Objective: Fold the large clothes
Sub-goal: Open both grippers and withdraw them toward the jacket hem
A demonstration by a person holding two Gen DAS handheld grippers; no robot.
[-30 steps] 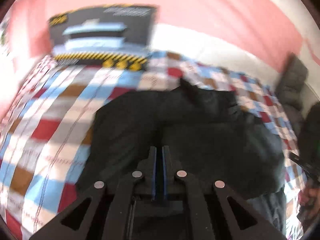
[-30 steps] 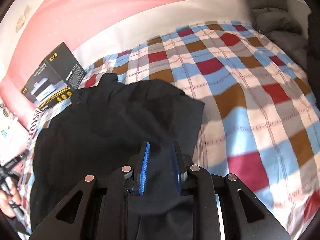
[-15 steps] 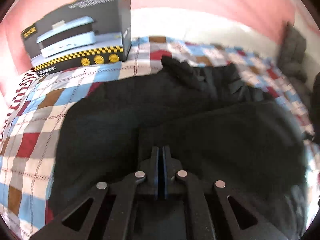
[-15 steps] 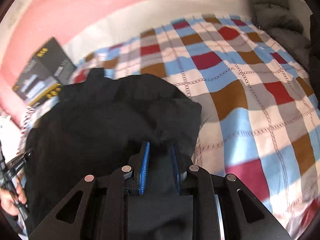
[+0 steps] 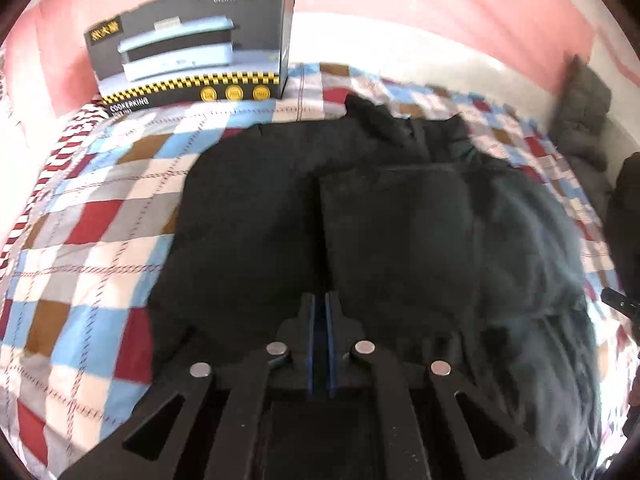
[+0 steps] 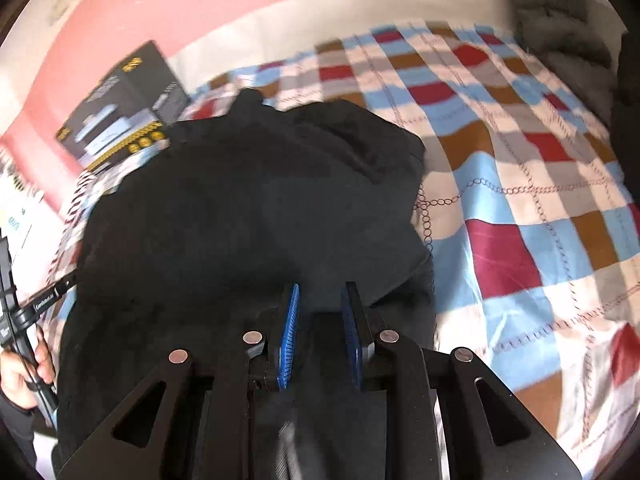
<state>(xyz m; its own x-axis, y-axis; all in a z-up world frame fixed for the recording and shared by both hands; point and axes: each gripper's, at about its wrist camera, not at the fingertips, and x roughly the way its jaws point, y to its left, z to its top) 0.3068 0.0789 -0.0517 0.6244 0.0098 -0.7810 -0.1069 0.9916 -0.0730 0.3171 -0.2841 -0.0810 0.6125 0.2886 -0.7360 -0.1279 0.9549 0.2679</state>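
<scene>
Black garment (image 5: pixel 400 216) — large, heavy-looking, matte cloth, no print or trim to be seen. Location: spread on a bed over a checked quilt (image 5: pixel 80 216) of red, blue, brown, grey and white squares with stitched chain lines. Condition: partly folded; one squared panel lies doubled over the middle, its straight edge running up the centre of the left wrist view. Far end bunched into a rumpled peak, possibly a collar or hood, too dark to tell which. Right side of the cloth blurred in the left wrist view. Near edge passes under both tools in both views.

Left gripper (image 5: pixel 320 300) — blue-padded jaws pressed together, tips low over the near edge of the garment; whether any cloth is pinched between them cannot be told. Seen from the right wrist camera, a hand (image 6: pixel 24 368) holds its handle at the garment's left border.

Right gripper (image 6: pixel 318 300) — jaws have just been widening and stand part-way apart, with a fold of the garment lying between the blue pads; whether the pads still press on it cannot be told.

Box (image 5: pixel 192 44) — dark carton picturing a pale blue appliance, upright at the far left of the bed against a pink wall.

Grey padded item (image 6: pixel 560 12) — heaped at the far right edge of the bed, well apart from the garment.
</scene>
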